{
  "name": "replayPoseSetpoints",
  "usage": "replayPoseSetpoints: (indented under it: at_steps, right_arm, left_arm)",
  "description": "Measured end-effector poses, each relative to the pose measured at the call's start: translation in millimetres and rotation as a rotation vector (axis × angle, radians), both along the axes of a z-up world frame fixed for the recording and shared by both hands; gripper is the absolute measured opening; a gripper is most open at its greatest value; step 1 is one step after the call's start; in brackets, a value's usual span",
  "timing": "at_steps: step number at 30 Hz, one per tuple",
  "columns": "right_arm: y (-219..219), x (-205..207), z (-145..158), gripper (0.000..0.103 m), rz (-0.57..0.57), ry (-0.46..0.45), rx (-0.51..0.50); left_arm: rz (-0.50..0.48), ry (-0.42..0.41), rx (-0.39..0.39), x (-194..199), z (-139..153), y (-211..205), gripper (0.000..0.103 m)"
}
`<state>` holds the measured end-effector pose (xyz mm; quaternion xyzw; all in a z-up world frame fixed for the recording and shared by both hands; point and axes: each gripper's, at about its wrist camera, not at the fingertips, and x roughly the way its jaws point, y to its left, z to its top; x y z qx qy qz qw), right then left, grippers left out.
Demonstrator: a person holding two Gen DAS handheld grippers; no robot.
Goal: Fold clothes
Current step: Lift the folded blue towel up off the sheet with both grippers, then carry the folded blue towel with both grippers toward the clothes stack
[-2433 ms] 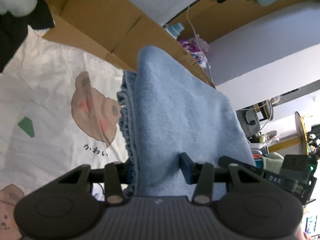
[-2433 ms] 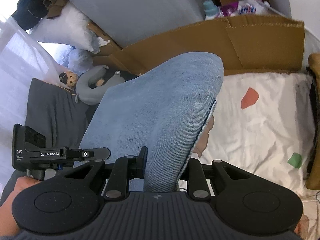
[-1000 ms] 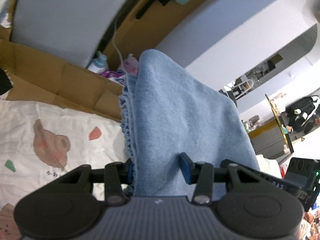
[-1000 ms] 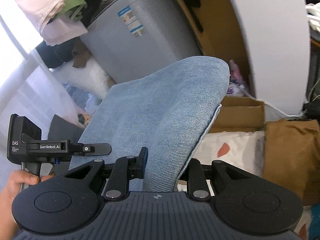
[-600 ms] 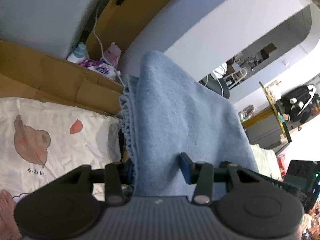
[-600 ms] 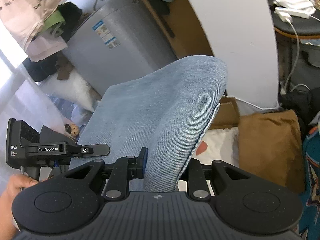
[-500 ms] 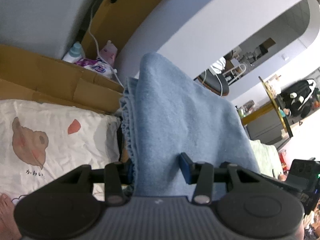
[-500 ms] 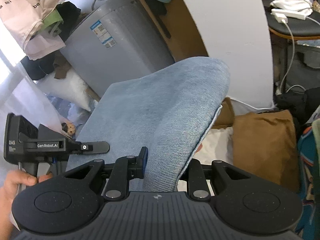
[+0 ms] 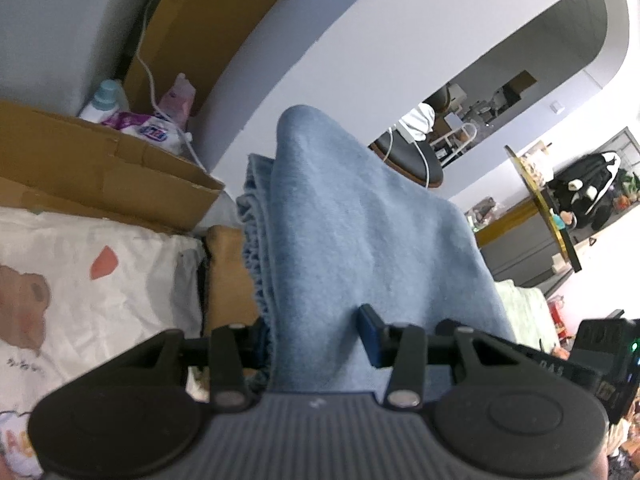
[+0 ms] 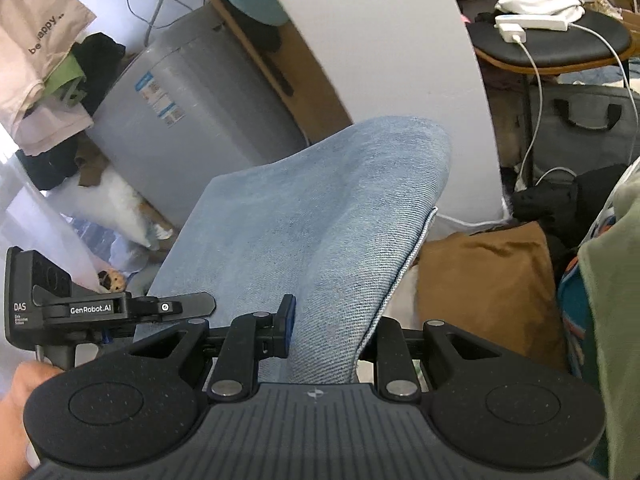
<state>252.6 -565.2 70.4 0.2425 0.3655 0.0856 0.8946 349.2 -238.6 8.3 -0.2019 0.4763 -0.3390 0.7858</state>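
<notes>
Fingers of the left gripper [image 9: 316,332] are clamped on a bunched edge of the blue denim garment [image 9: 360,232]; fingers of the right gripper [image 10: 330,332] are pinched narrow on another part of the same garment [image 10: 320,216]. In both views the cloth is draped up and forward over the fingers, held in the air between the two grippers. The left gripper's body is seen low and left of the right fingers, with a hand [image 10: 20,392] on its handle.

Risks, judged:
- A slip is possible at the left fingers, where a thick gathered hem is gripped and layers could be shed one by one.
- The fold could be skewed if the two grippers are lowered unevenly or the span between them is let slack.
- The hanging part could be caught on the cardboard box [image 9: 100,168], ahead and left of the left fingers, or on the brown cushion [image 10: 488,284], ahead and right of the right fingers.
- The printed bedsheet [image 9: 100,280], below and left of the left fingers, could be missed as a landing surface.

Hidden or unclear:
- The garment's lower part is cut off below both views; the type (jeans or skirt) cannot be told.
- The left pad of the left gripper and the right pad of the right gripper are covered by cloth.
- How many layers are gripped cannot be told.
- The left view is slightly blurred.
</notes>
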Motion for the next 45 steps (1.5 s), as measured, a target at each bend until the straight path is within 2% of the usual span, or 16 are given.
replayPoseSetpoints:
  at_steps: [11,18,27,31,37,45]
  right_arm:
    - [-62.5,38.9,-39.5,0.021,-0.012,-0.005,-0.051]
    - [-92.3,73.5,-77.7,0.021,-0.054,0.002,-0.059]
    - [-112.3,108.6,-132.3,0.021,-0.1,0.005,-0.104]
    - [-115.4,114.4,-157.3,0.022,-0.099,0.018,-0.16]
    - [-102.1,108.4,-202.0,0.022,-0.072,-0.05,-0.343]
    - [-105.0,122.9,-267.2,0.022,-0.046,0.023,-0.375]
  left_arm:
    - [-0.055,0.014,-0.031,44.7,-44.3,-60.9,0.045]
    - [-0.072,-0.03,-0.031,66.2,-83.9,-89.2,0.045]
    - [-0.075,-0.022,-0.01,86.0,-140.0,-117.3,0.045]
    - [-0.084,-0.011,-0.03,88.6,-171.2,-125.3,0.045]
    - [-0.065,0.037,-0.108,87.9,-237.3,-126.9,0.044]
    - [-0.053,0.081,-0.059,94.0,-286.0,-135.8,0.044]
